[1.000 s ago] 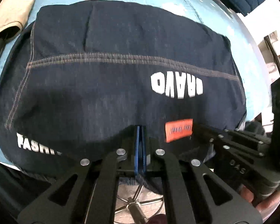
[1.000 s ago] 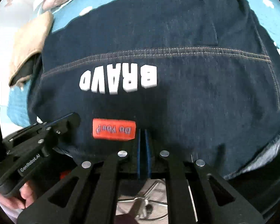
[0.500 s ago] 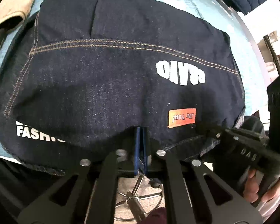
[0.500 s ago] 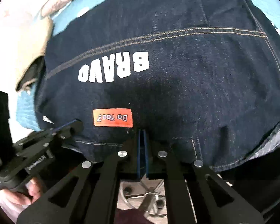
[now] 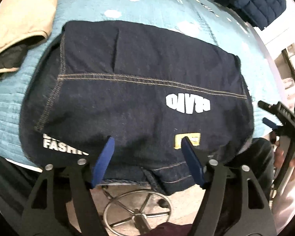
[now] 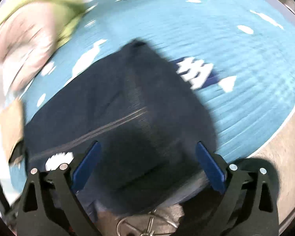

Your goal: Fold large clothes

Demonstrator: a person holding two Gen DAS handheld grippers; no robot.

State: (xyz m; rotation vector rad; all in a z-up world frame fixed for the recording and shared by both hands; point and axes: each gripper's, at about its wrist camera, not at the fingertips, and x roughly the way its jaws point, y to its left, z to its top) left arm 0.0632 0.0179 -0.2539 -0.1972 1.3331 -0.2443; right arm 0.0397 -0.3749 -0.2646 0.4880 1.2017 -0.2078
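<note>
A dark navy denim garment [image 5: 139,94] lies folded on the blue bed cover, its near hem hanging over the front edge. It has tan stitching, white lettering and a yellow patch [image 5: 179,139]. My left gripper [image 5: 147,153] is open over the near hem and holds nothing. My right gripper [image 6: 147,157] is open above the garment [image 6: 127,122] in a blurred view; it also shows at the right of the left wrist view [image 5: 273,116], apart from the cloth.
A beige garment [image 5: 19,25] lies at the back left and a quilted navy jacket [image 5: 253,2] at the back right. A pink and green pile [image 6: 29,25] sits far left. A chair's metal base [image 5: 135,210] stands below the bed edge.
Both grippers were shut on the near hem of the garment; both have opened and let it go. The right gripper has swung away to the right, blurring its view.
</note>
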